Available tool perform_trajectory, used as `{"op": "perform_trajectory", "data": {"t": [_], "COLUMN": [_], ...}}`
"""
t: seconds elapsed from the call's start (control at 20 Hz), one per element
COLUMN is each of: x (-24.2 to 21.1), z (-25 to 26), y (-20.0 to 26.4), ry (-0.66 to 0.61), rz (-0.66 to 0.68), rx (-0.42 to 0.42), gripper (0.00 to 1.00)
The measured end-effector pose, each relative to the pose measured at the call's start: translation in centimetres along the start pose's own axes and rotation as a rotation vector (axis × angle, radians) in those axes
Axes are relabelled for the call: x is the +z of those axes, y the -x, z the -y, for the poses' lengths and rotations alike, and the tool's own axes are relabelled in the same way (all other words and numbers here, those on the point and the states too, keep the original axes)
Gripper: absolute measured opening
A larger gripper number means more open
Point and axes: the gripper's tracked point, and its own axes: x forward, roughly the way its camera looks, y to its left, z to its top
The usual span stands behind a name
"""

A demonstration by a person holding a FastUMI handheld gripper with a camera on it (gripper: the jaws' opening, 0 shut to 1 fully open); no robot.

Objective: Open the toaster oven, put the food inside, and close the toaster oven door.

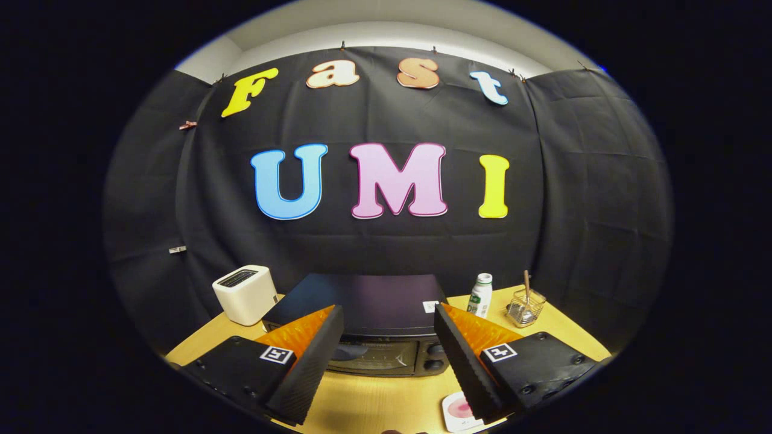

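My gripper (389, 337) hangs above the wooden table (374, 401) with its 2 fingers (307, 361) spread wide, holding nothing and touching nothing. Just under the right finger, at the near edge of the table, I see a small white plate (458, 413) with something pink on it, partly hidden by that finger. Ahead, framed in the gap between the fingers, sits the toaster oven (368, 319), dark, with its door shut and 2 knobs (435, 355) on the right of its front. Left of the toaster oven stands a white toaster (245, 294). To its right, a white bottle (480, 295) stands upright, and farther right a wire basket (526, 306) holds a stick that leans up out of it. Behind everything hangs the black cloth wall (603, 181).
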Motion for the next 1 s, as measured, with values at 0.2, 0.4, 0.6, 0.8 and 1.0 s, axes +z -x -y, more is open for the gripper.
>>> {"op": "perform_trajectory", "data": {"t": [0.2, 0.4, 0.6, 0.8, 1.0], "x": [-3.5, -6.9, -9.6, -11.1, -12.0], "z": [-2.1, -3.7, -4.7, -4.9, -5.3], "y": [-3.9, -6.6, -8.0, -7.7, -6.9], "ry": [-0.030, -0.029, -0.038, -0.069, -0.108], "rz": [-0.082, -0.158, -0.219, -0.262, -0.319], "rx": [-0.009, -0.003, 0.002, 0.003, 0.015], "gripper": [0.98, 0.98, 0.99, 0.98, 1.00]}}
